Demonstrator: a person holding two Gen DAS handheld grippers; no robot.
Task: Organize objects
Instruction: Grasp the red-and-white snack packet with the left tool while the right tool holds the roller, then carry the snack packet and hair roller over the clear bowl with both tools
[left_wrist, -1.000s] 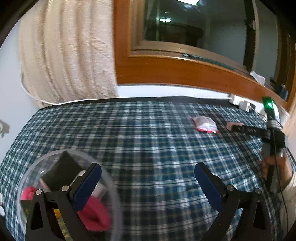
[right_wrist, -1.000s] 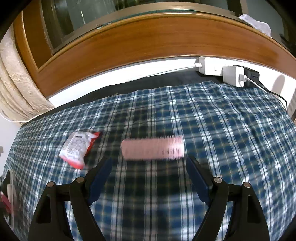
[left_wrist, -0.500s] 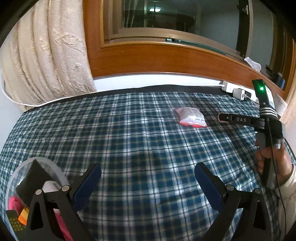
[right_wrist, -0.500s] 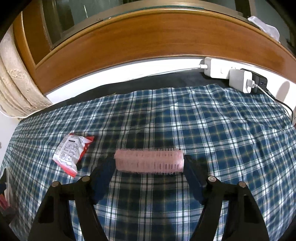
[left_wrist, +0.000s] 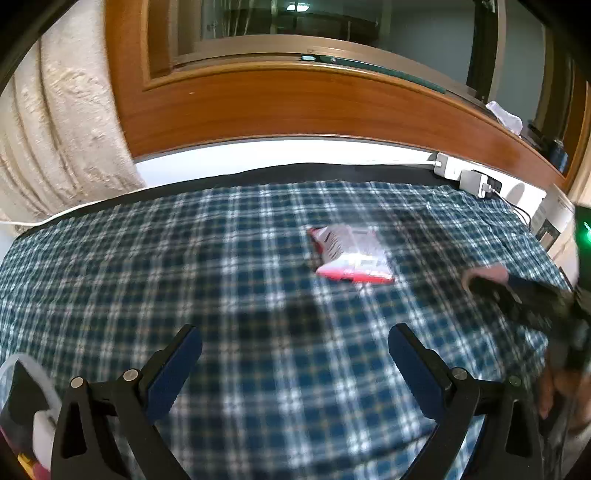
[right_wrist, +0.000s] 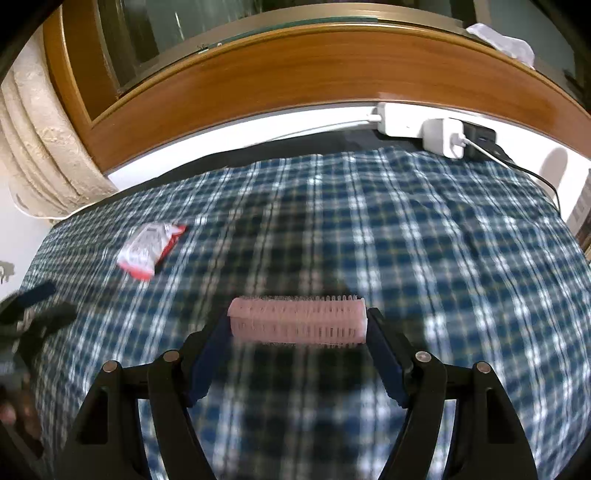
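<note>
Pink hair roller clamped end to end in the right gripper.

The right gripper (right_wrist: 297, 328) has its blue pads pressed against both ends of the pink hair roller (right_wrist: 297, 322), which lies crosswise between them above the plaid cloth (right_wrist: 424, 236). The left gripper (left_wrist: 295, 350) stands wide apart with nothing between its pads. A red-and-white packet (left_wrist: 351, 254) lies on the cloth ahead of it, well apart from both grippers.

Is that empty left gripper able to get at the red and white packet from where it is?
Probably yes: the left gripper is open and only bare checked cloth lies between it and the packet.
</note>
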